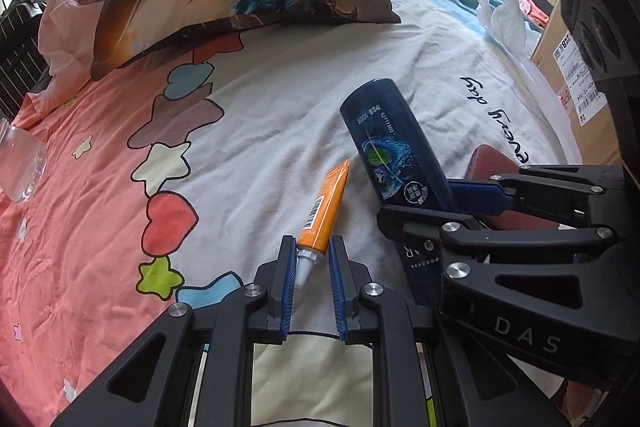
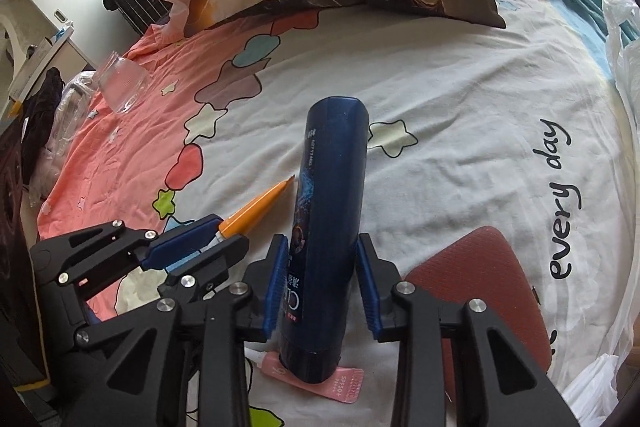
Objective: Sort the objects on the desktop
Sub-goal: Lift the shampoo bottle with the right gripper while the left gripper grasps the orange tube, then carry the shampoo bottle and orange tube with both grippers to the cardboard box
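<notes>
The dark blue bottle [image 2: 326, 227] lies on the bed's cartoon-print sheet [image 2: 460, 131], its cap end resting over a small pink tube [image 2: 344, 385], and the right gripper [image 2: 322, 287] has its blue pads against the bottle's sides, pinching it. Just beside it, the orange tube [image 1: 326, 207] lies on the sheet with its white nozzle clamped in the left gripper [image 1: 314, 267]. A reddish-brown case [image 2: 480, 291] sits near the bottle, a clear glass jar [image 2: 120, 87] well apart on the pink area.
</notes>
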Motion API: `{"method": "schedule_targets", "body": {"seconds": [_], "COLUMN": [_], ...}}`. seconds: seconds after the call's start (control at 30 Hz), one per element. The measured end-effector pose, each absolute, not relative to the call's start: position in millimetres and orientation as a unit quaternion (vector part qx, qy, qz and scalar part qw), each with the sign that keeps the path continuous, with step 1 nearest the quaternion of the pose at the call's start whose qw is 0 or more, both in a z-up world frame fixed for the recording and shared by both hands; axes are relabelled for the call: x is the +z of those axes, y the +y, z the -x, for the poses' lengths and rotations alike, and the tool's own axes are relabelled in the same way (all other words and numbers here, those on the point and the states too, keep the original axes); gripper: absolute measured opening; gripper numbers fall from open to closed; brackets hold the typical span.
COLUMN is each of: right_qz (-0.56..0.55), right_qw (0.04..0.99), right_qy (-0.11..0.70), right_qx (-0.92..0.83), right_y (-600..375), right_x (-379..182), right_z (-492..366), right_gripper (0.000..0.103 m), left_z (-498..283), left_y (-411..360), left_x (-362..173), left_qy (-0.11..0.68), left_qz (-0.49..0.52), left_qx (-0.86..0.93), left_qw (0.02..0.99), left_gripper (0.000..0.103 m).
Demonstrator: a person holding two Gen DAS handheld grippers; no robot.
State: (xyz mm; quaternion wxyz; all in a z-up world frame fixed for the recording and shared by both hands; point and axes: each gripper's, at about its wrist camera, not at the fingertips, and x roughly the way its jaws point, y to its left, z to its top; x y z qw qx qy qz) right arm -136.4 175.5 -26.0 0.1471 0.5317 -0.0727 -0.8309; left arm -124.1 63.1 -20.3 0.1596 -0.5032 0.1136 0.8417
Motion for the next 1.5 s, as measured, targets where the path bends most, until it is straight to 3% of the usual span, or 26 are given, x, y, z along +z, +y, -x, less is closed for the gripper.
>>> {"method": "schedule_targets", "body": {"seconds": [0.5, 1.5], "right_qz": [-0.462, -0.400], "right_qw": [0.124, 0.119], "right_qy": [-0.017, 0.009], "right_qx": [-0.878, -0.909], "right_y": [190, 214], "right_x": [33, 95], "right_z": [101, 29], "right_gripper": [0.031, 0.031], "left_z": [109, 44], "left_y": [70, 106], "left_x": [2, 77], "left_qy": [0.115, 0.143], "left_qz": [0.487, 0.421], "left_qx": [0.851, 0.879], "left_qw": [0.162, 0.174], "left_gripper": [0.016, 0.016]}}
